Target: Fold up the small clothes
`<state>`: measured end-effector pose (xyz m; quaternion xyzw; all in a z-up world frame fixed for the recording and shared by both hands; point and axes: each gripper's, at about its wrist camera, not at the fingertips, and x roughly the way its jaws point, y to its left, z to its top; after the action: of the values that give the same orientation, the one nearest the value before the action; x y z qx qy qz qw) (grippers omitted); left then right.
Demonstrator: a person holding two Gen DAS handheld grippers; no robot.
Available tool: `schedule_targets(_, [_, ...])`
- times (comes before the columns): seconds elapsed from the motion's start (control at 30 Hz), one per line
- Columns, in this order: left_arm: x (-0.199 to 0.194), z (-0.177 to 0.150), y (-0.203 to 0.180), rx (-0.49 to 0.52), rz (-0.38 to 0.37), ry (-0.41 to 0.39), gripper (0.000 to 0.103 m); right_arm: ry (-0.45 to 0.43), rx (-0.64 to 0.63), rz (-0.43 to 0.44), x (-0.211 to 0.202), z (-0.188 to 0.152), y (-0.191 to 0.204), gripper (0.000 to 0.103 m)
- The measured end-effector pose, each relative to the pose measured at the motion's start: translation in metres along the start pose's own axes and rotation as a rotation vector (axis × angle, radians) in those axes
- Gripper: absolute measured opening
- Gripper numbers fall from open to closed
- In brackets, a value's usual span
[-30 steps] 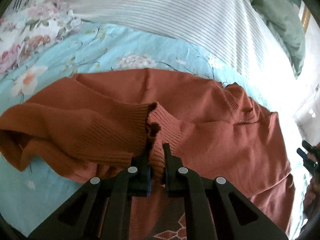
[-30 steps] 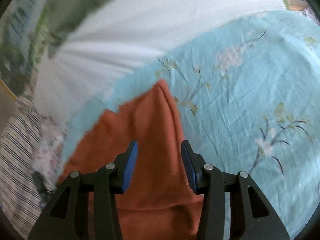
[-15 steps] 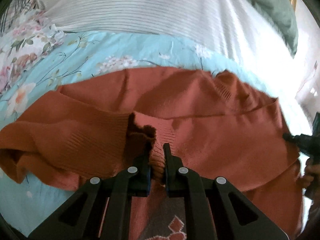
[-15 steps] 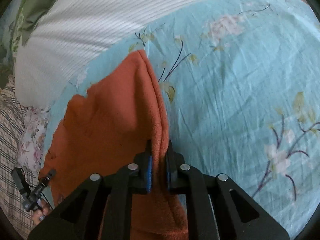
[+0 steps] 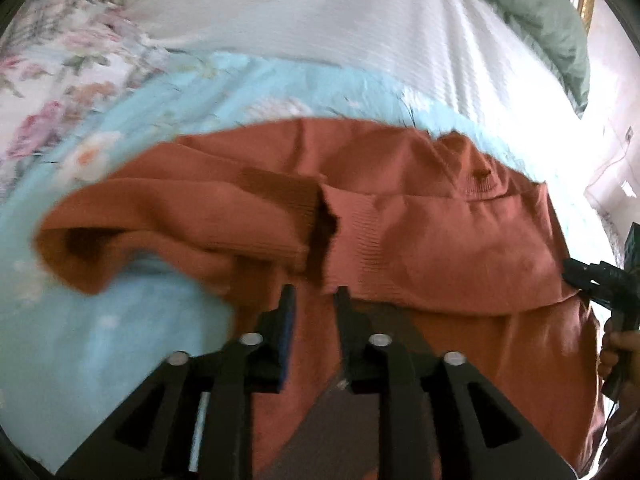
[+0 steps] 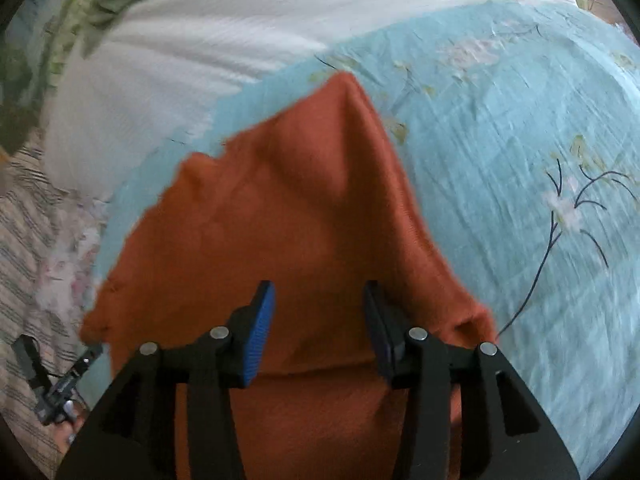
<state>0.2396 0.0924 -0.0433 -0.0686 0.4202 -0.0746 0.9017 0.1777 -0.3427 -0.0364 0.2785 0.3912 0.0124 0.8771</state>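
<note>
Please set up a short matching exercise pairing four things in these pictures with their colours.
Things:
1. sweater
2. bed sheet
3. striped cover
4. pads of the right gripper, seen at one pad

Colours:
A. blue
B. white
C. rust orange
D. light turquoise with flowers

Pairs: 1-C, 2-D, 3-B, 4-A

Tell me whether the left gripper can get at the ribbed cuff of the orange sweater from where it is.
Probably yes. The left gripper is open with the ribbed cuff lying just ahead of its fingertips on the orange sweater, and nothing lies between them.
</note>
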Motion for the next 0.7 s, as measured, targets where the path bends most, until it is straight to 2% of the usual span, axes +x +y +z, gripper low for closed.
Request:
schedule_targets(0.03, [-0.009,0.000,0.007,-0.004,0.006,-0.017,0.043,0.000,-0.009,0.015,-0.003,-0.003,0.005,0.051])
schedule_targets(0.1, [-0.020,0.005,0.015,0.008,-0.002,-0.040,0.046,0.010,-0.027,0.057,-0.012,-0.021,0.020,0.059])
schedule_targets(0.17, [-0.023,0.013,0.014,0.061,0.024,-0.052,0.051,0.028,-0.028,0.083,-0.012,-0.032,0.029,0.059])
schedule_targets(0.23, [-0.021,0.020,0.007,0.128,0.045,-0.057,0.064,0.054,-0.012,0.118,-0.008,-0.044,0.039,0.059])
schedule_targets(0.37, [0.000,0.026,-0.011,0.267,0.108,-0.045,0.067,0.093,-0.001,0.151,-0.005,-0.061,0.048,0.059])
schedule_targets(0.5, [0.027,0.022,-0.020,0.342,0.142,-0.004,0.067,0.108,0.020,0.166,-0.002,-0.066,0.051,0.060])
schedule_targets(0.57, [0.044,0.023,-0.018,0.356,0.186,0.018,0.067,0.108,0.024,0.163,-0.003,-0.068,0.051,0.060])
schedule_targets(0.6, [0.050,0.024,-0.016,0.355,0.202,0.032,0.052,0.106,0.025,0.162,-0.003,-0.068,0.050,0.060])
schedule_targets(0.63, [0.056,0.025,-0.012,0.346,0.215,0.045,0.026,0.105,0.025,0.160,-0.003,-0.068,0.051,0.060])
schedule_targets(0.7, [0.058,0.034,0.004,0.263,0.193,0.064,0.007,0.102,0.027,0.157,-0.003,-0.071,0.050,0.060])
